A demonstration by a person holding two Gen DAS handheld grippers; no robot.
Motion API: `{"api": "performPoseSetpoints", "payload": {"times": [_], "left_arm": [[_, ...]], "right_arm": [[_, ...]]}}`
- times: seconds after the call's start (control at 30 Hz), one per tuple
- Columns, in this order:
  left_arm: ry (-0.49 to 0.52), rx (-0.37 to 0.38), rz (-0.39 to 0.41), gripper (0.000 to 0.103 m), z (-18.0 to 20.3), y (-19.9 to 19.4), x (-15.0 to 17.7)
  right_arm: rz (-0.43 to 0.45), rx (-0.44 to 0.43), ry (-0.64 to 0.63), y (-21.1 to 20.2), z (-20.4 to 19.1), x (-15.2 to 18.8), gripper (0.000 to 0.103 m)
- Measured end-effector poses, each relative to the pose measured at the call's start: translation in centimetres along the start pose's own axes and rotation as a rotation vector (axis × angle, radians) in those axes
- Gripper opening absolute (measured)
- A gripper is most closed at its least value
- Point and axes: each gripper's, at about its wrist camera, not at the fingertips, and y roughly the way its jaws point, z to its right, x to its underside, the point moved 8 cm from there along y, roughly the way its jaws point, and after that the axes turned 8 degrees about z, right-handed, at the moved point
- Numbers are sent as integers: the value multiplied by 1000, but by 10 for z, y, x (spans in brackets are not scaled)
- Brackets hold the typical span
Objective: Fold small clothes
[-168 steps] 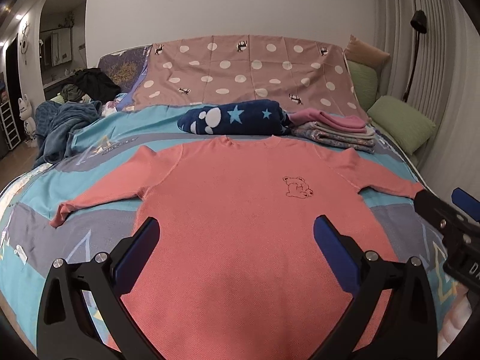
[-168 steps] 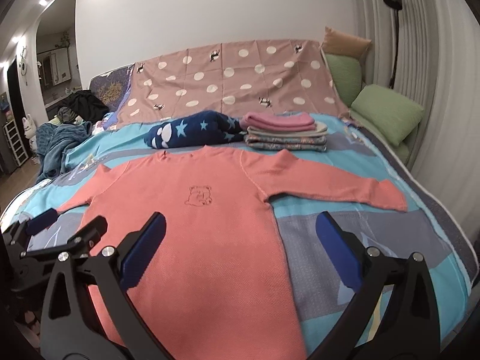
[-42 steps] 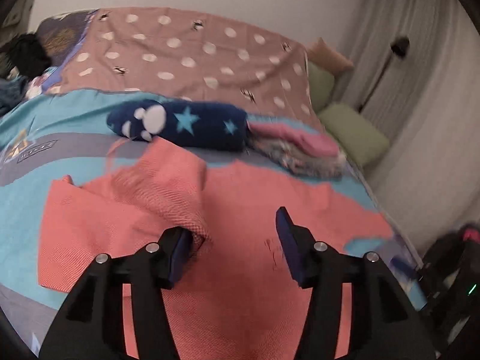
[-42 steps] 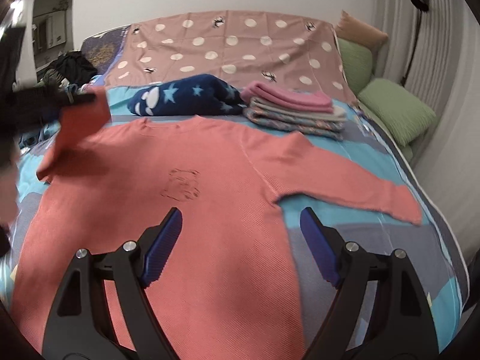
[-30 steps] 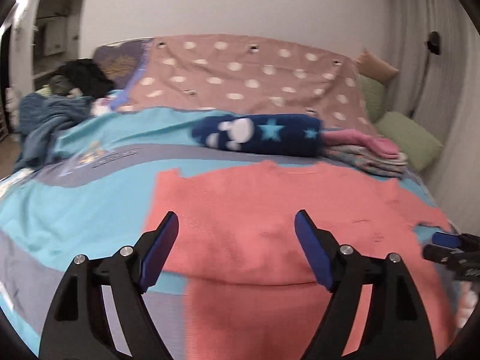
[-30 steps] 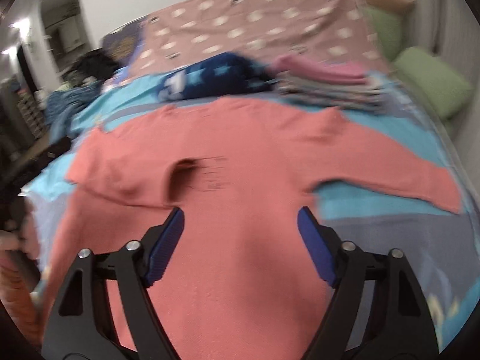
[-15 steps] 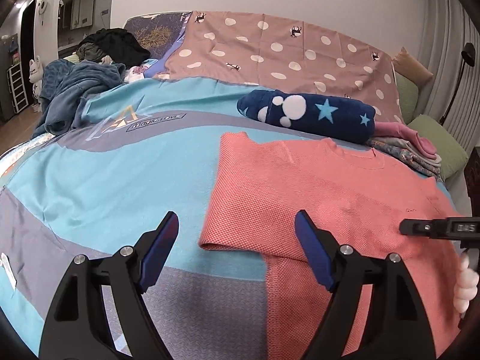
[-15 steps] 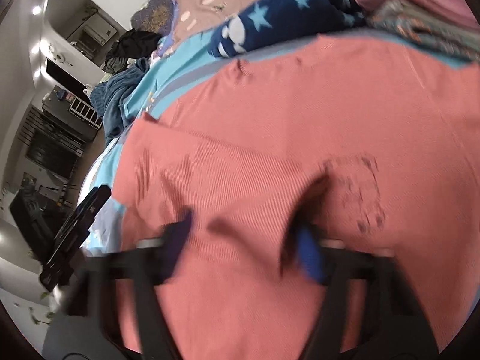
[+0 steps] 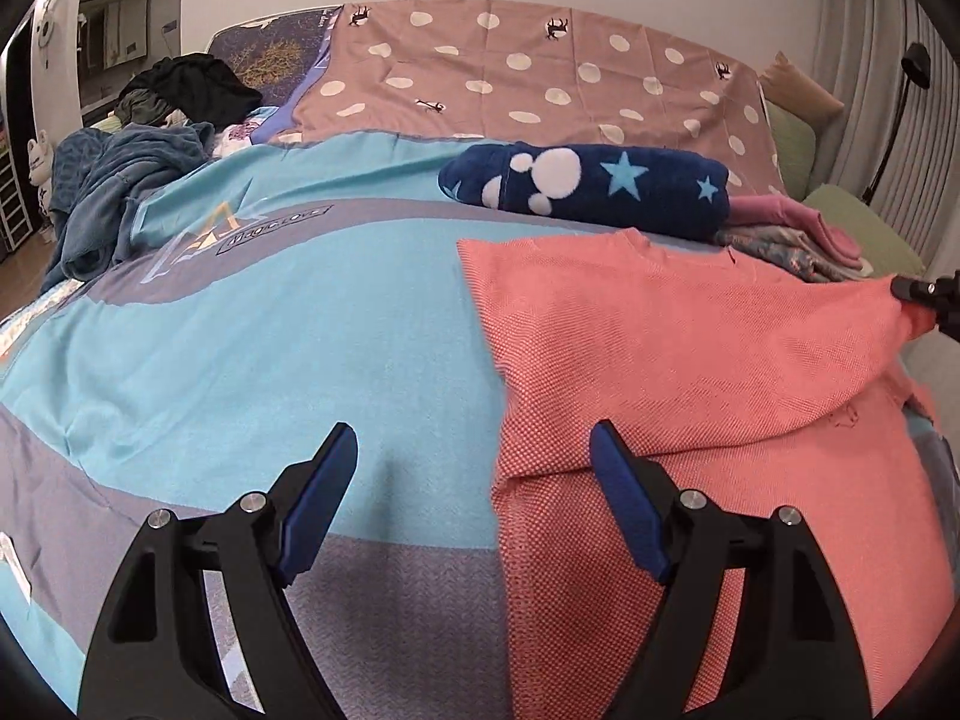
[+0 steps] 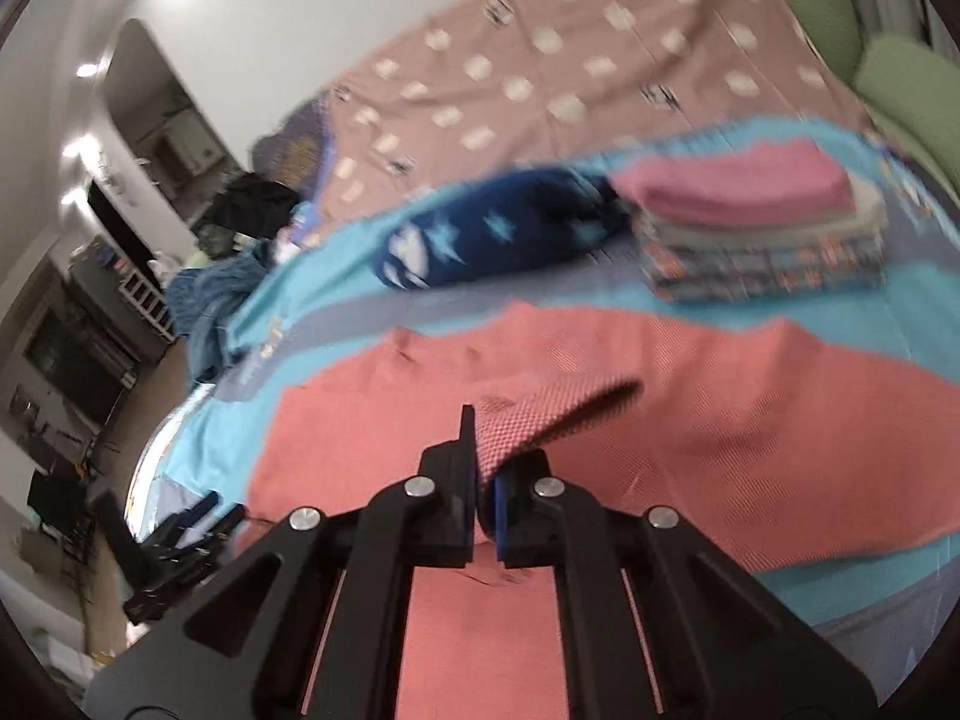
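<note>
Right hand-held gripper [image 10: 485, 474] now clenched on coral shirt [image 10: 690, 438] fold; left hand-held gripper [image 9: 474, 504] spread wide, empty.

A navy star-print plush roll [image 9: 591, 189] lies beside a polka-dot cloth [image 9: 540, 78] and green pillows [image 10: 900, 84].

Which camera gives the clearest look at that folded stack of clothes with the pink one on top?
The right wrist view: the folded stack shows whole, layers visible, though slightly blurred. In the left wrist view only its edge peeks out behind the coral shirt.
</note>
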Motion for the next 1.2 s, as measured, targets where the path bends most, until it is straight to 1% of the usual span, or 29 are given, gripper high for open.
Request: {"api": "performPoseSetpoints", "payload": {"times": [0.07, 0.1, 0.17, 0.23, 0.27, 0.3, 0.33, 0.4, 0.5, 0.53, 0.57, 0.63, 0.7, 0.73, 0.77, 0.8, 0.83, 0.87, 0.9, 0.93, 0.97, 1.0, 1.03, 1.07, 1.1, 1.13, 1.17, 1.2], "left_arm": [[5, -9, -15, 80, 0, 3, 2], [3, -10, -20, 78, -1, 4, 3], [-6, -8, -28, 71, -3, 5, 3], [-26, -10, -43, 57, -7, 7, 5], [-37, -9, -51, 53, -8, 8, 6], [-51, -1, -60, 49, -9, 9, 7], [-66, 14, -65, 46, -11, 10, 7], [-74, 19, -64, 45, -11, 10, 8], [-65, 14, -63, 45, -9, 9, 8], [-64, 15, -62, 45, -9, 9, 9], [-65, 17, -62, 44, -9, 9, 9], [-73, 22, -65, 45, -10, 9, 9], [-80, 29, -67, 45, -10, 9, 9], [-86, 33, -68, 45, -11, 9, 9], [-90, 35, -69, 45, -11, 10, 9], [-98, 35, -71, 46, -13, 10, 9], [-105, 29, -73, 46, -14, 10, 9], [-115, 18, -74, 46, -17, 10, 9], [-125, 5, -74, 46, -20, 10, 9], [-130, -13, -74, 46, -22, 9, 9], [-132, -38, -77, 46, -26, 10, 9], [-133, -68, -85, 45, -30, 11, 10], [-145, -73, -95, 45, -33, 12, 12], [-155, -64, -95, 45, -35, 12, 11], [-161, -59, -92, 45, -36, 11, 11], [-163, -47, -87, 45, -36, 9, 10], [-166, -31, -84, 45, -35, 7, 9], [-172, -12, -81, 45, -35, 6, 9]], "right_arm": [[-30, 24, 21, 8, 19, 14, 5], [-36, 29, 30, 12, 23, 17, 5], [-46, 19, 51, 15, 30, 21, 7], [-44, 1, 59, 13, 31, 20, 12], [-54, 13, 47, 11, 33, 23, 19], [-64, 50, 27, 10, 38, 25, 35], [-66, 98, 9, 9, 44, 27, 42], [-88, 185, -13, 4, 58, 33, 42], [-130, 214, 24, 0, 74, 43, 42], [-131, 206, 33, 0, 75, 44, 42], [-132, 178, 51, 0, 73, 43, 42], [-146, 114, 103, 4, 69, 41, 51], [-175, 66, 150, 13, 64, 39, 54], [-186, 65, 168, 19, 64, 38, 54], [-193, 78, 188, 26, 66, 36, 54], [-190, 89, 200, 30, 67, 35, 33], [-179, 102, 201, 34, 68, 33, 5], [-144, 108, 178, 32, 63, 28, 4], [-93, 78, 146, 27, 52, 22, 4], [-29, 9, 75, 17, 31, 16, 4], [10, -37, 10, 8, 15, 14, 4], [28, -29, -42, 5, 6, 13, 5], [22, 12, -69, 6, 8, 14, 18], [-8, 100, -93, 11, 15, 17, 30], [-61, 290, -112, 17, 39, 23, 48], [-98, 444, -118, 19, 59, 27, 51], [-132, 619, -93, 15, 84, 32, 48], [-133, 662, -54, 12, 91, 33, 45]]}}
